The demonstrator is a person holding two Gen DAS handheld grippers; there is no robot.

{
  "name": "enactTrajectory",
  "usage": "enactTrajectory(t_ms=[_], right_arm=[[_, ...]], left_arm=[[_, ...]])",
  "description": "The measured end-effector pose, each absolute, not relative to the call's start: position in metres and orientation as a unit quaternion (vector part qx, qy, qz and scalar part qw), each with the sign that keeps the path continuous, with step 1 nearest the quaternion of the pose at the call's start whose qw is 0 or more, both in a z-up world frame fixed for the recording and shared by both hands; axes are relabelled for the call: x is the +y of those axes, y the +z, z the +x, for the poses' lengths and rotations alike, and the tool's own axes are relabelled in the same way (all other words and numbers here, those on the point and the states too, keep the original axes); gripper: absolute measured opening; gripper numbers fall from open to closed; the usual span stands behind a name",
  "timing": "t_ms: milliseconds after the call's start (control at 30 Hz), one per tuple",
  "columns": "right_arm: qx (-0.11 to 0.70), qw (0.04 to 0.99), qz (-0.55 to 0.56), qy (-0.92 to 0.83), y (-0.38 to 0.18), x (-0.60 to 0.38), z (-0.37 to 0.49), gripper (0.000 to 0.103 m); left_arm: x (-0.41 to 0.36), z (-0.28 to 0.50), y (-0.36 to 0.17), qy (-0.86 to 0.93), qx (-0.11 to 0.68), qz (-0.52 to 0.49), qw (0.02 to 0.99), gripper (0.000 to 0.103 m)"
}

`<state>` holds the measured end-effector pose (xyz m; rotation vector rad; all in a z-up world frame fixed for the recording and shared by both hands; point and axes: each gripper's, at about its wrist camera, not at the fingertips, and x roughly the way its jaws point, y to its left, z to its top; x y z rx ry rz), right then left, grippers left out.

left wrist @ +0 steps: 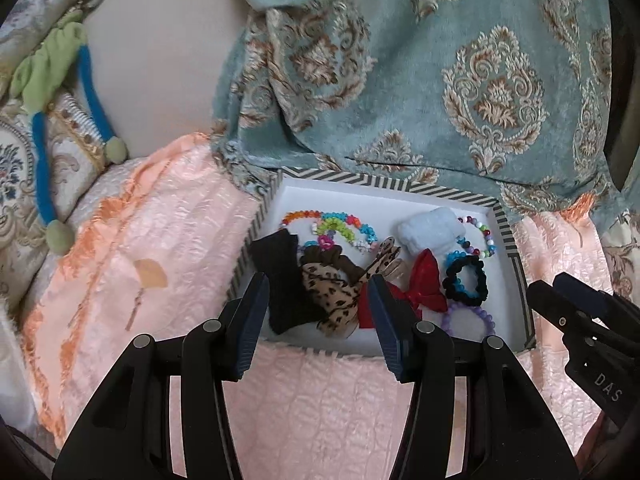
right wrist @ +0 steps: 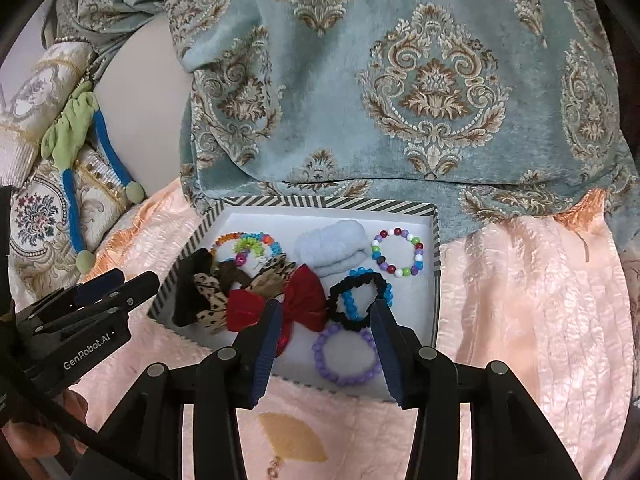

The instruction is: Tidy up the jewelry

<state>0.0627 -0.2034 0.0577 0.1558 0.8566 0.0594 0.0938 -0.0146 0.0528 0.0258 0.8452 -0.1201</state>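
Observation:
A white box with a striped rim [left wrist: 506, 224] [right wrist: 320, 202] lies on a peach bedspread. It holds a black bow [left wrist: 280, 264], a leopard bow [left wrist: 324, 284] [right wrist: 212, 300], a red bow [right wrist: 308, 296], a black scrunchie [right wrist: 334, 304], a purple bead bracelet [right wrist: 348, 380], a multicolour bead bracelet [right wrist: 376, 254], rainbow bracelets [left wrist: 320, 216] and a rolled light blue cloth [right wrist: 332, 248]. My left gripper [left wrist: 318, 284] hovers open over the box's near left side, nothing between its fingers. My right gripper [right wrist: 326, 308] hovers open over the near right side, also holding nothing.
A teal damask cushion [left wrist: 440, 80] [right wrist: 400, 80] leans right behind the box. The peach bedspread [left wrist: 160, 240] [right wrist: 520, 300] spreads to both sides. A green and blue plush cord [left wrist: 40, 152] [right wrist: 72, 188] lies on patterned pillows at the far left. A hand [right wrist: 24, 440] shows at lower left.

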Motion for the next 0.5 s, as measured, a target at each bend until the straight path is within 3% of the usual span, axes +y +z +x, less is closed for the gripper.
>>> enactTrajectory(t_ms=[133,200,500], right_arm=[[0.407,0.910,0.072,0.027,0.068,-0.197,0.052,0.049],[0.399,0.914,0.065,0.025,0.074,-0.193,0.045,0.062],[0.380,0.924,0.045,0.022,0.092,-0.181,0.025,0.064]], left_arm=[[-0.006,0.082,0.062,-0.056,0.410,-0.001,0.910,0.051],[-0.003,0.076,0.066,-0.054,0.407,-0.004,0.912,0.051],[-0.001,0.045,0.085,-0.044,0.381,0.007,0.924,0.051]])
